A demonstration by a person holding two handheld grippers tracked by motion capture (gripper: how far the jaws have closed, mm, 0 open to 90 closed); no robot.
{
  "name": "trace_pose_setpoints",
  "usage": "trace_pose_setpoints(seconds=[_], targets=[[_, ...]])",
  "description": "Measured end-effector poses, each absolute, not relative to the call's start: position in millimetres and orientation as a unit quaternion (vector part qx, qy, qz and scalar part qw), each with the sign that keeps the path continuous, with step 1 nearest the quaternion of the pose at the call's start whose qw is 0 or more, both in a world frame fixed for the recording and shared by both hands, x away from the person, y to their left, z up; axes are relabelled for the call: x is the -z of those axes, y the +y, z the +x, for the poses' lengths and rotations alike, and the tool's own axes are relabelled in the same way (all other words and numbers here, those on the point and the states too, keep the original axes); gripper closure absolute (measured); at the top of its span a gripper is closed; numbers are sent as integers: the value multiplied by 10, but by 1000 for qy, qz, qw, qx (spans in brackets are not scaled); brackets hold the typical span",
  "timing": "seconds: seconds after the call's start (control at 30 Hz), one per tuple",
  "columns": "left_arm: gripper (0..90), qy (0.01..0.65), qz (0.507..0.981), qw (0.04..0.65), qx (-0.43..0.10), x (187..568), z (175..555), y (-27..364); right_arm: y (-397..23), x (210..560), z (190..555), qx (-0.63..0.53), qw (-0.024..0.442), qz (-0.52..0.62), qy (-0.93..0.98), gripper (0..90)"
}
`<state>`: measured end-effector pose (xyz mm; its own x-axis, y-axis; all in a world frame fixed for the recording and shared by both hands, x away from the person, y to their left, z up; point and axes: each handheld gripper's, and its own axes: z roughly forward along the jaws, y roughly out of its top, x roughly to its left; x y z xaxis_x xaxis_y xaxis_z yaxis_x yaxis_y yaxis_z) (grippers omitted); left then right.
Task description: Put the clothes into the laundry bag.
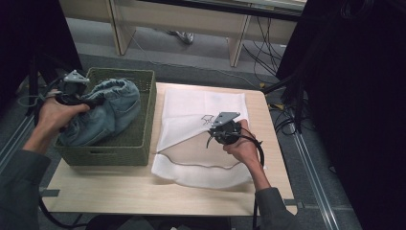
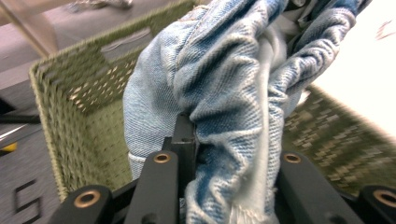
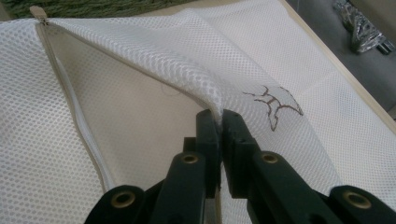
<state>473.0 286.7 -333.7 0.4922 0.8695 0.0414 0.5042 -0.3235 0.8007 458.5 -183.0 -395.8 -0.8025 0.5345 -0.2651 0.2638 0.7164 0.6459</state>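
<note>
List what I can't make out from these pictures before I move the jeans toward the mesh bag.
- Basket floor: high view, covered by the jeans.
- Left gripper far jaw tip: left gripper view, wrapped in denim.
- Mesh bag interior depth: hidden under the flap the right gripper lifts.
- Bag's drawn emblem: too small to identify.

Table (image 1: 143,191) w/ basket (image 1: 115,155), mesh bag (image 1: 201,175)

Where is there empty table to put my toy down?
Bare wood runs along the near edge of the light wooden table, in front of the green woven basket and the white mesh laundry bag. Elsewhere, basket and bag crowd it.
</note>
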Motion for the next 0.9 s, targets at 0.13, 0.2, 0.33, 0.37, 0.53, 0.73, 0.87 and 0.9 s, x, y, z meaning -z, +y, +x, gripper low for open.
trace_pose_setpoints(seconds=[0.13,0.2,0.33,0.37,0.53,0.73,0.87,0.9], targets=[[703,437,772,385,-253,3113,4601,2906,-1825,3960,4581,-306,228,222,897,867],[703,433,769,396,-253,3024,4529,2913,-1816,3959,4584,-310,228,228,895,868],[702,426,762,419,-249,2869,4376,2926,-1823,3956,4585,-309,229,227,895,868],[702,425,761,425,-245,2835,4332,2922,-1828,3941,4597,-307,226,223,897,868],[703,405,751,468,-230,2695,4117,2888,-1833,3939,4602,-305,227,216,899,868],[703,384,747,497,-218,2620,3894,2802,-1835,3936,4596,-306,228,218,898,868],[703,366,745,517,-209,2527,3749,2756,-1825,3947,4578,-309,229,229,894,868],[703,362,747,519,-205,2498,3725,2753,-1833,3948,4591,-309,231,220,896,869]])
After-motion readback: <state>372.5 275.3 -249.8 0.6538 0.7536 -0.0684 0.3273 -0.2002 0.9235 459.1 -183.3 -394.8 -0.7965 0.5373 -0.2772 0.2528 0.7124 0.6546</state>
